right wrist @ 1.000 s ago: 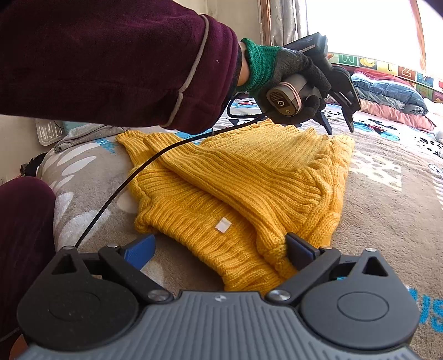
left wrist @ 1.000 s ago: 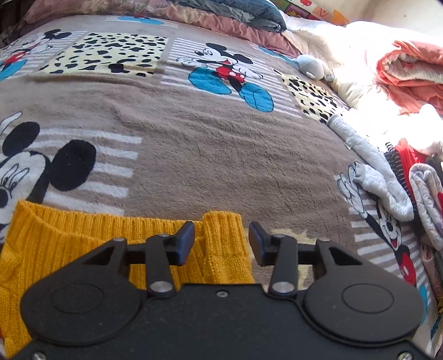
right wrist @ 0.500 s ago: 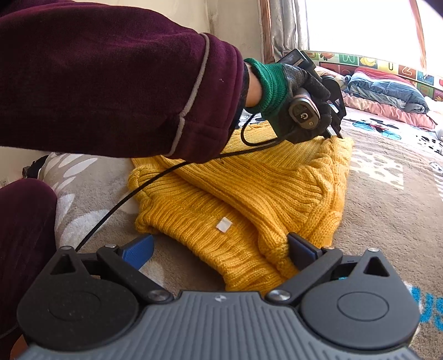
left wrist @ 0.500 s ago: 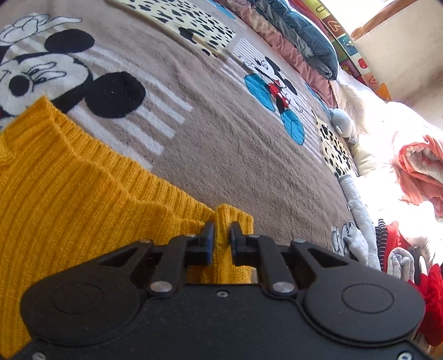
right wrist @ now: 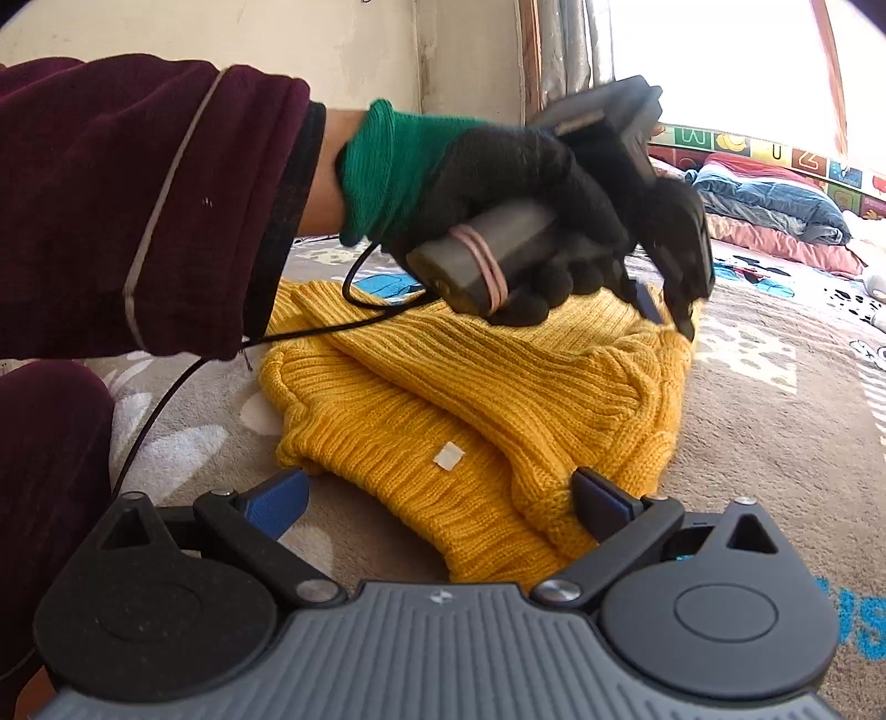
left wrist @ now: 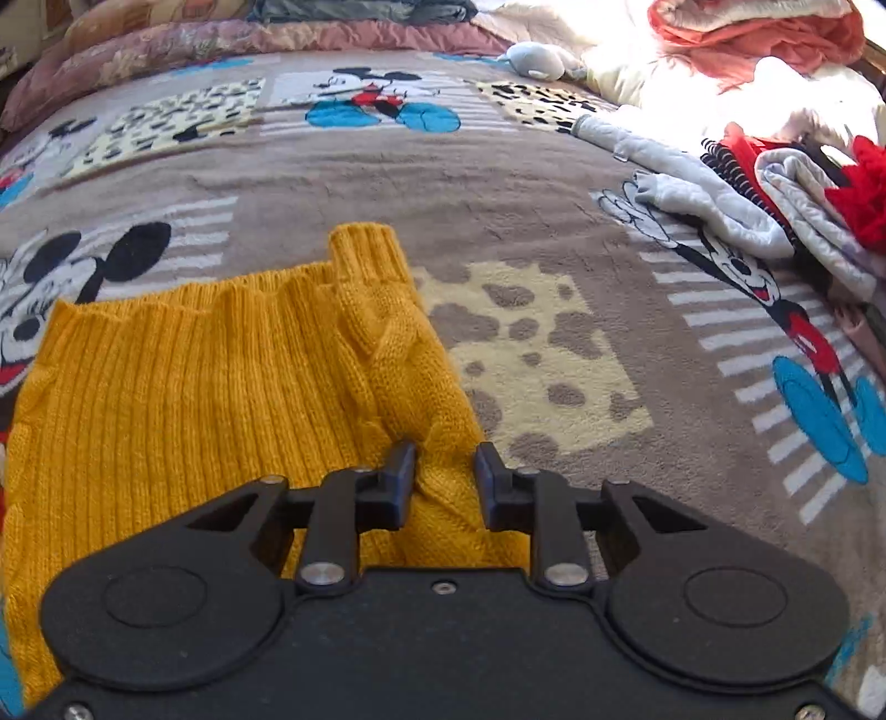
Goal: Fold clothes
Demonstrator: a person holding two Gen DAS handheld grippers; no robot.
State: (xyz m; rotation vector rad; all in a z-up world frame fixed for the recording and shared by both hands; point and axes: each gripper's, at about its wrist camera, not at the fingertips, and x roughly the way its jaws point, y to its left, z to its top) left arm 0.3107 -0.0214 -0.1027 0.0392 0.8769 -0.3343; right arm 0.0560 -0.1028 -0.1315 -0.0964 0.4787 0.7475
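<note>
A yellow knit sweater point(left wrist: 194, 387) lies partly folded on the cartoon-mouse blanket point(left wrist: 498, 194). Its cable-knit sleeve point(left wrist: 382, 332) is laid along its right edge, cuff pointing away. My left gripper point(left wrist: 443, 471) hovers over the near part of that sleeve. Its jaws are opening, with a narrow gap; the knit shows between them and is not pinched. In the right wrist view a gloved hand holds the left gripper point(right wrist: 667, 313) over the sweater's point(right wrist: 498, 387) far corner. My right gripper point(right wrist: 440, 490) stands wide open at the sweater's near edge, below a white label point(right wrist: 448, 457).
A heap of unfolded clothes point(left wrist: 775, 183) with a grey garment point(left wrist: 692, 188) lies at the right of the bed. A peach quilt point(left wrist: 747, 33) and stacked bedding point(right wrist: 775, 199) line the far side. A dark red sleeve point(right wrist: 138, 194) and a black cable point(right wrist: 166, 399) cross the left.
The left gripper shut on the sleeve cuff, then drew back along the sleeve, and its jaws have parted. The sleeve now lies along the sweater's edge. The right gripper has stayed put.
</note>
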